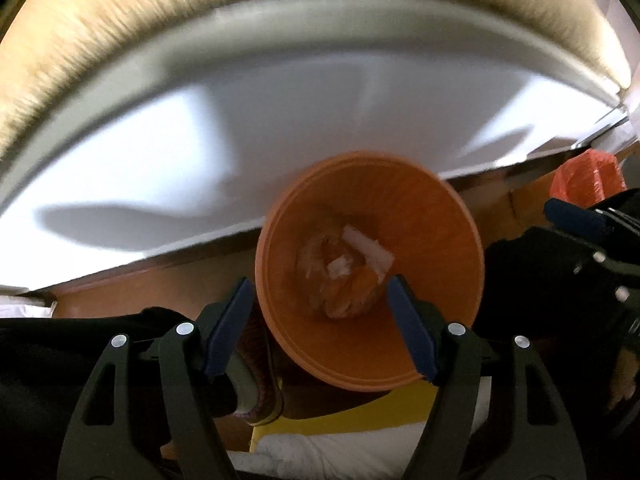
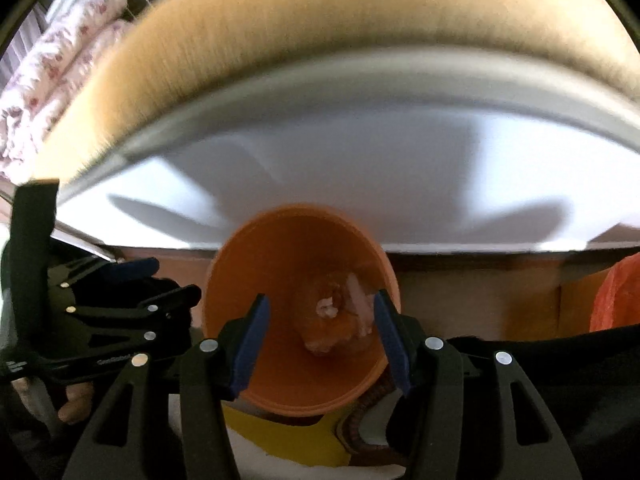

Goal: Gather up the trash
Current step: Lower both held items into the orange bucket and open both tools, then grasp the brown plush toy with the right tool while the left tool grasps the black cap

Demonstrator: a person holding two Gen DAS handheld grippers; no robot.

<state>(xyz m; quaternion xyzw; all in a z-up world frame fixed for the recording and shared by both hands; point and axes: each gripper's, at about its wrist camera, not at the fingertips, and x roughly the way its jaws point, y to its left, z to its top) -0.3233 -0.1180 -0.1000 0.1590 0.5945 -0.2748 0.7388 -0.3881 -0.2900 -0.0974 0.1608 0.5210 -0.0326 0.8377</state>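
An orange bin (image 1: 440, 240) stands on the floor below both grippers, its mouth facing the cameras. Crumpled white and brownish trash (image 1: 352, 268) lies at its bottom. My left gripper (image 1: 320, 284) hangs open over the bin mouth with nothing between its blue pads. The right wrist view shows the same bin (image 2: 280, 248) and trash (image 2: 332, 320). There my right gripper (image 2: 320, 300) is also open and empty above the rim. The left gripper (image 2: 160, 280) appears at the left edge of that view, beside the bin.
Behind the bin runs a white surface (image 1: 280, 140) with a beige fuzzy cover (image 1: 120, 40) beyond it. An orange plastic bag (image 1: 588, 176) sits to the right. A yellow item (image 1: 360, 412) and a shoe (image 1: 260, 384) lie near the bin's base. A floral quilt (image 2: 60, 72) is far left.
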